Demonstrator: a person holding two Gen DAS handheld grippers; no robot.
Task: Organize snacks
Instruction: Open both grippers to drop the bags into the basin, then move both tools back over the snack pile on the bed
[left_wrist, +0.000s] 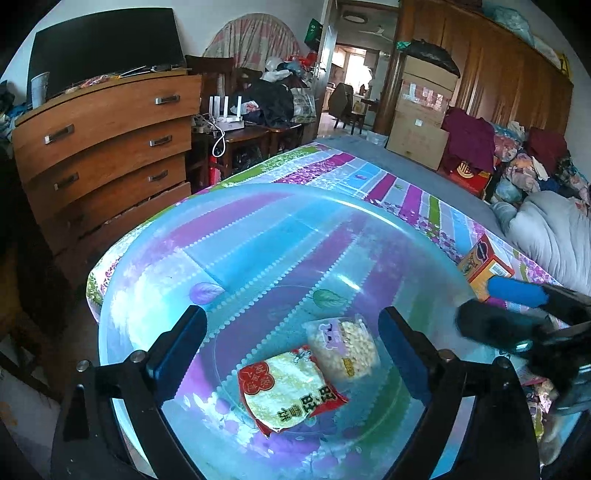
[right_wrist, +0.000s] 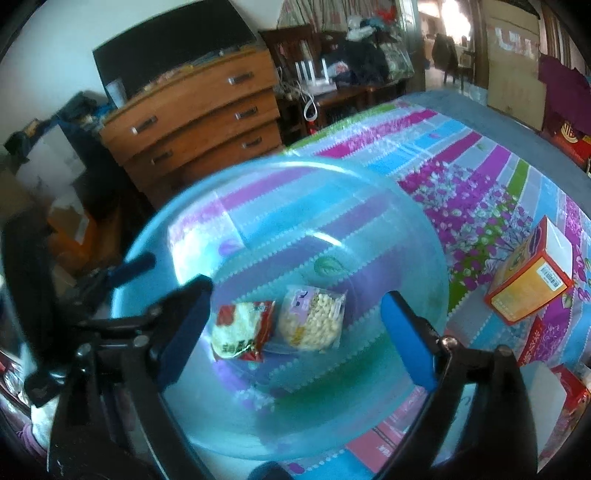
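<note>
Red-and-white rice cracker packet (left_wrist: 290, 387) and clear pouch of pale puffs (left_wrist: 343, 349) side by side in the translucent blue plastic basin (left_wrist: 155, 266), my left tongs (left_wrist: 291, 350) and right tongs (right_wrist: 295, 325) both gaping empty above them, orange cardboard box (right_wrist: 532, 280) on the striped floral cloth (right_wrist: 461, 177), its barcoded end shown only from my right.

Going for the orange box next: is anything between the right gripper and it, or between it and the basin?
Nothing visible. The orange box lies alone on the striped cloth, right of the basin. The right gripper, jaws open and empty, hangs over the basin. Only the rim lies between.
</note>
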